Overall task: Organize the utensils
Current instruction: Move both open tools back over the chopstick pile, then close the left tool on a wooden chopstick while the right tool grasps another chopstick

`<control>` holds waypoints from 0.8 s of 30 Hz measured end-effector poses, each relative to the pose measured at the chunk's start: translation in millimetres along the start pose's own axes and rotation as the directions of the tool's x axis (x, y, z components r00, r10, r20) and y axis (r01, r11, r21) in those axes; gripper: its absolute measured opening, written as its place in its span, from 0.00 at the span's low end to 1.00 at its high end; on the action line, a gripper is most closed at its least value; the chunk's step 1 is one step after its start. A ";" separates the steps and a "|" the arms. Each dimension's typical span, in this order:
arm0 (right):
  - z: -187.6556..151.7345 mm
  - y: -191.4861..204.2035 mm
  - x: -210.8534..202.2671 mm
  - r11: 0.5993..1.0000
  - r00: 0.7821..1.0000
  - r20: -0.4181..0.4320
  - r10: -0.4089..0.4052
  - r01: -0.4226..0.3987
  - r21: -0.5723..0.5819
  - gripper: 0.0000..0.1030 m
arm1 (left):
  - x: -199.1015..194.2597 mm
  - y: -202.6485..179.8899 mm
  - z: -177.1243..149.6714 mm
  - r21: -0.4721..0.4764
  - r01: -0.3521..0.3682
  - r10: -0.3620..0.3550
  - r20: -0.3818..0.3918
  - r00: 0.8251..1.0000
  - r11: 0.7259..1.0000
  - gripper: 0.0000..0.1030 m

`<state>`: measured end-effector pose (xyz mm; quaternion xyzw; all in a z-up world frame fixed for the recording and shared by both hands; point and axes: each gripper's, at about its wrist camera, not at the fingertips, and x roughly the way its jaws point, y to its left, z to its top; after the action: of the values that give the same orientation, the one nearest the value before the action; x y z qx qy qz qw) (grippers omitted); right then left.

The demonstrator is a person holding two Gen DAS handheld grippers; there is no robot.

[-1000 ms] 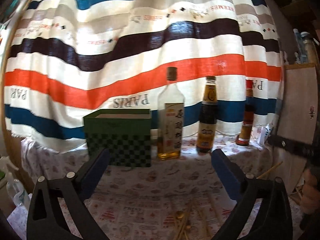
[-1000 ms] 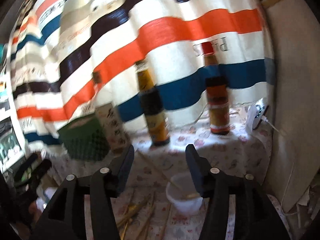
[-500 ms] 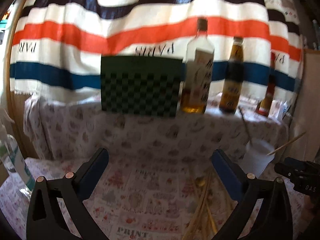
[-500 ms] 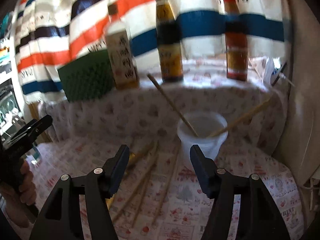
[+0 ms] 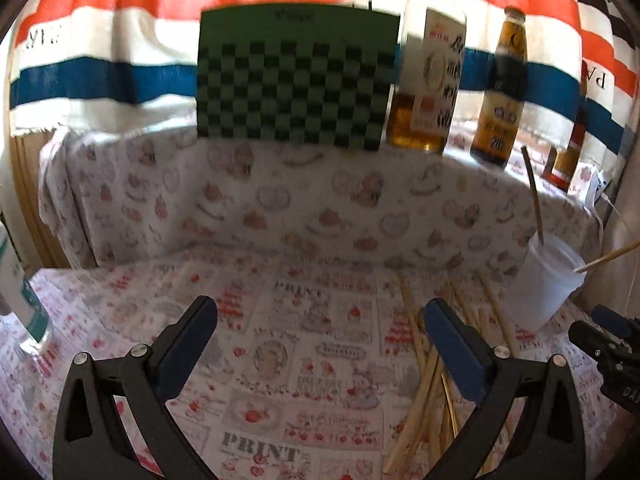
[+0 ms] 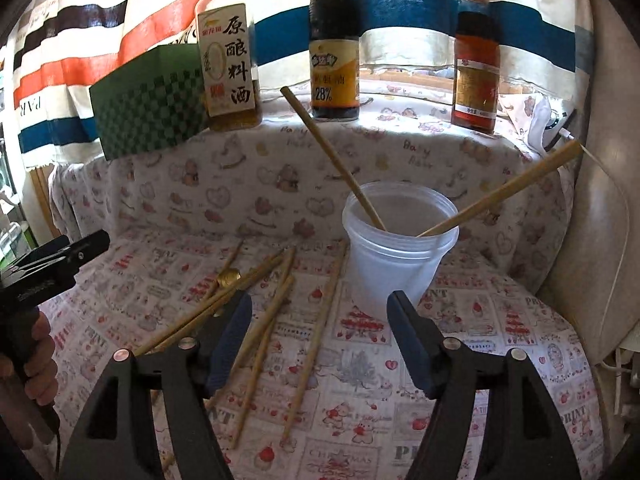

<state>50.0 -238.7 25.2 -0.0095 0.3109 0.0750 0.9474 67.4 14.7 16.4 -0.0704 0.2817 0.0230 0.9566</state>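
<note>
A translucent plastic cup stands on the printed tablecloth and holds two wooden chopsticks that lean out of it. Several more chopsticks and a gold spoon lie loose on the cloth left of the cup. My right gripper is open and empty, hovering above the loose chopsticks in front of the cup. My left gripper is open and empty over bare cloth; the loose chopsticks lie by its right finger, and the cup stands further right.
A raised ledge behind holds a green checkered box, a cooking wine bottle, a dark sauce bottle and a red-labelled bottle. A striped curtain hangs behind. A clear bottle stands at far left. A white wall borders the right.
Both grippers have tilted downward and dropped toward the table. The cup and the loose chopsticks now sit much closer in view. Both stay open and empty.
</note>
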 end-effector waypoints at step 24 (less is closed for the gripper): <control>-5.3 -6.1 21.5 0.998 0.994 -0.101 -0.042 0.045 0.031 0.70 | 42.2 -47.4 -39.0 0.157 0.214 -0.121 -0.460 0.879 0.964 0.33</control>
<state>64.9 -242.1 8.1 -0.0042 0.3590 0.0486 0.9321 86.0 -37.7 -33.1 0.0001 0.4875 -0.1058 0.8667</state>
